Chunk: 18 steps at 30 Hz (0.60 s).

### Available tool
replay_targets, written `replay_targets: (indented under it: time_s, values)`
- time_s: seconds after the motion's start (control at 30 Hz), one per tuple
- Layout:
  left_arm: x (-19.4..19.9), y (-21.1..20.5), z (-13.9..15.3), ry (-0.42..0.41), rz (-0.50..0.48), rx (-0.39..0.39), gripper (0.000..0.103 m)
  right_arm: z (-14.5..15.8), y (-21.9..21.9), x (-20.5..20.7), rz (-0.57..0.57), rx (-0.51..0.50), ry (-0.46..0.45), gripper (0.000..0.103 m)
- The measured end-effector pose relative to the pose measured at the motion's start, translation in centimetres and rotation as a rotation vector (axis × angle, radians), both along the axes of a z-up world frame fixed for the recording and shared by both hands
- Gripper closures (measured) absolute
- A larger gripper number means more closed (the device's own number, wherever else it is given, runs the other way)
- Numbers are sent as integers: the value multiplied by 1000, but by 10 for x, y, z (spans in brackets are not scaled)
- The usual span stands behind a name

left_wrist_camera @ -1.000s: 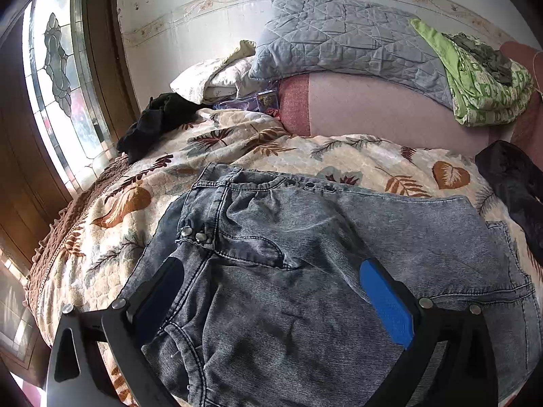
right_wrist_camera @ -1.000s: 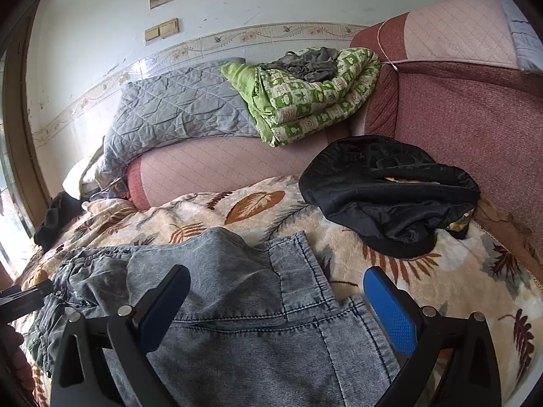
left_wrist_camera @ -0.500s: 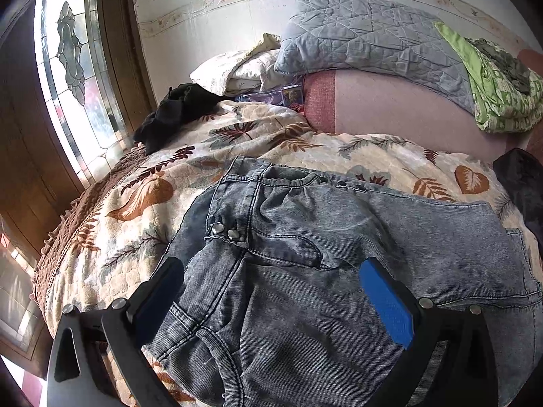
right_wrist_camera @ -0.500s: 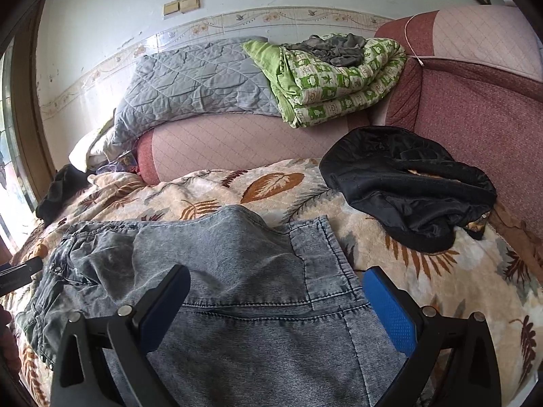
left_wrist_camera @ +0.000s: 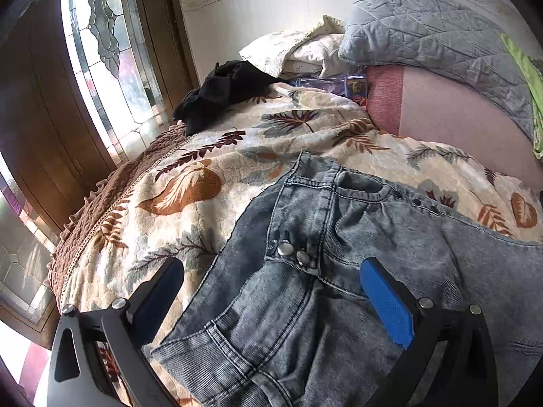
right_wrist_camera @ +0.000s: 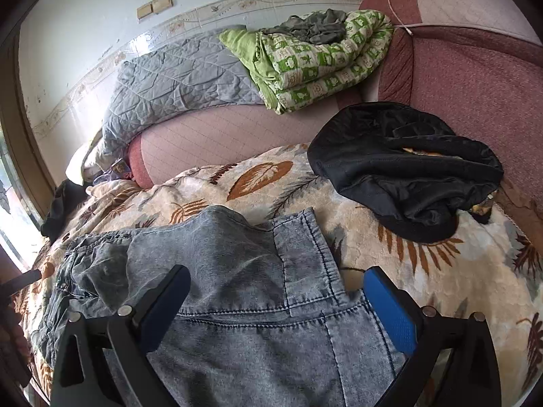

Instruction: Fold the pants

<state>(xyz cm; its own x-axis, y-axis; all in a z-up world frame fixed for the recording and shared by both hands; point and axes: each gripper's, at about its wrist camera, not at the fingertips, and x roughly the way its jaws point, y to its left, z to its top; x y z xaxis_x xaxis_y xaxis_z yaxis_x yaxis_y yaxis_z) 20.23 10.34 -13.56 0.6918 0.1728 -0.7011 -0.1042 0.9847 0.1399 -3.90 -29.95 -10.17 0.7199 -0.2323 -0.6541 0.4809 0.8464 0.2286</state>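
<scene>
Left wrist view first: the left gripper (left_wrist_camera: 271, 291) hangs over the waist end of the grey washed-denim pants (left_wrist_camera: 356, 271), its jaws spread wide with nothing between them, one dark pad over the blanket edge and the blue pad (left_wrist_camera: 387, 308) over the denim. The pants lie spread on a leaf-patterned blanket (left_wrist_camera: 203, 186), waistband pointing away from the camera, two metal snap buttons (left_wrist_camera: 293, 252) showing just ahead of the jaws. Beyond them a black garment (left_wrist_camera: 220, 91) sits bunched near the stained-glass window (left_wrist_camera: 105, 40), with cream pillows (left_wrist_camera: 295, 51) and a grey quilted cover (left_wrist_camera: 424, 37) against the wall. Over to the right wrist view: the right gripper (right_wrist_camera: 276, 296) is also wide apart and gripping nothing, hovering above the hem end of the pants (right_wrist_camera: 237, 288), where one leg cuff lies stacked on the other. The blue pad (right_wrist_camera: 390, 315) sits just beside the lower cuff's edge. On the blanket (right_wrist_camera: 441, 271), well apart from the denim, lies a black jacket (right_wrist_camera: 404, 169) against the pink sofa back (right_wrist_camera: 475, 84), and a folded green patterned quilt (right_wrist_camera: 315, 64) rests up top.
</scene>
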Motion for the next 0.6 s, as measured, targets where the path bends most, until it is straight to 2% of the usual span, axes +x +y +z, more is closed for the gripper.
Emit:
replay_targets:
  time_s: [0.07, 0.17, 0.33, 0.43, 0.53, 0.6]
  values:
    - [23, 6, -5, 34, 3, 10, 0, -4, -9, 15, 15, 29, 6, 0]
    - [60, 21, -10, 75, 43, -42, 0, -12, -24, 39, 35, 96, 15, 0]
    - [117, 32, -15, 120, 66, -121, 0, -22, -48, 74, 48, 134, 27, 0]
    - [148, 26, -29, 156, 79, -93, 0, -31, -66, 93, 61, 189, 40, 0]
    - [172, 16, -38, 180, 37, -91, 0, -40, -81, 106, 59, 230, 49, 1]
    - [182, 6, -45, 188, 0, -48, 0, -46, -88, 113, 58, 258, 49, 4]
